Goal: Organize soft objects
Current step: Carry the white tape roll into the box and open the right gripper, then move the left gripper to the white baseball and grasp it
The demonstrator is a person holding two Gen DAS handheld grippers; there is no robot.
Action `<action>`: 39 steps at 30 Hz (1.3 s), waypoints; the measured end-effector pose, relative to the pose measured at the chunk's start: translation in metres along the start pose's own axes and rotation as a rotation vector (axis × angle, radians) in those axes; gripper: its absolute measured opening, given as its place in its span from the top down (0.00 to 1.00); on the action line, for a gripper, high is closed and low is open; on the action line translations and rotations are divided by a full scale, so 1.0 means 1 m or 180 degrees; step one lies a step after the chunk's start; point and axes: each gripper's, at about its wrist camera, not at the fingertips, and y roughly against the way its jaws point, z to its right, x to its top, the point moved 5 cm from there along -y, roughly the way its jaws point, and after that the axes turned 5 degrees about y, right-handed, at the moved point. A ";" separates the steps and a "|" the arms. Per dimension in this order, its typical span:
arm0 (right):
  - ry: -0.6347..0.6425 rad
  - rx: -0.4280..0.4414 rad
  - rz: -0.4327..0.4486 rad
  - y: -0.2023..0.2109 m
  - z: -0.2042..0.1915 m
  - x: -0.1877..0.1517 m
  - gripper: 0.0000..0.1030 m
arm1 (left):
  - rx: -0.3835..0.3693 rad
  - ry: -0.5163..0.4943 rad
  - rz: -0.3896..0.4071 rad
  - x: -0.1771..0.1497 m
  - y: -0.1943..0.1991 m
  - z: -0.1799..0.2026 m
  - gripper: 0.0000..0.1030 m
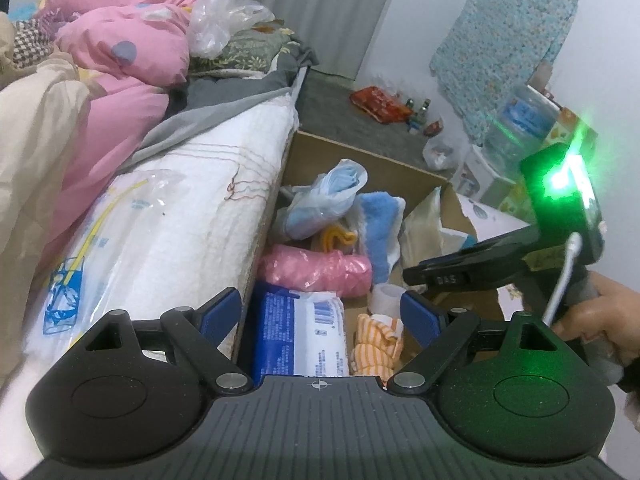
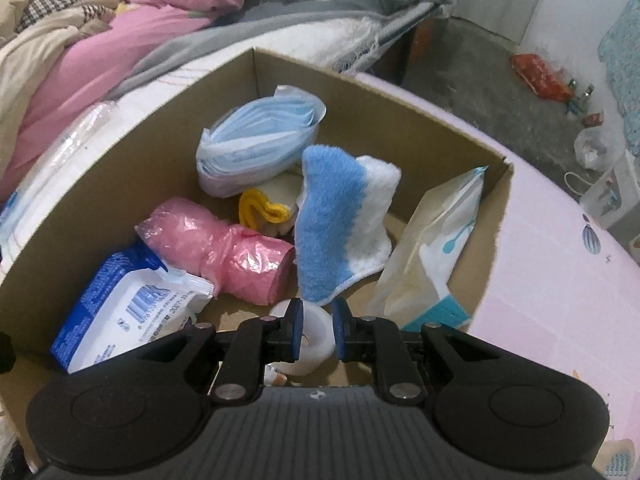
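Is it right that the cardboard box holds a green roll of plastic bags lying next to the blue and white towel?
Not quite. The roll of plastic bags in the cardboard box is pink, not green. The rest holds: it lies next to the blue and white towel. The right wrist view shows this most clearly, and the left wrist view confirms the pink colour.

- A lived-in bedroom in a home; a bed (image 1: 208, 184) with a white mattress runs along the left, its top heaped with a pink quilt (image 1: 120, 52), a beige blanket (image 1: 36, 128) and grey sheets
- Grey curtains (image 1: 320, 8) hang at the far wall; a bare grey floor (image 1: 360, 120) lies below them
- At the floor's far edge stand small bottles (image 1: 418, 114) and a red packet (image 1: 378, 104); a cardboard box (image 2: 400, 100) of household soft goods sits beside the bed
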 end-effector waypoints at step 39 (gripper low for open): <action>-0.1695 0.0408 0.1060 0.110 0.148 -0.270 0.58 | -0.0207 -0.2283 -0.0714 -0.064 -0.057 0.214 0.06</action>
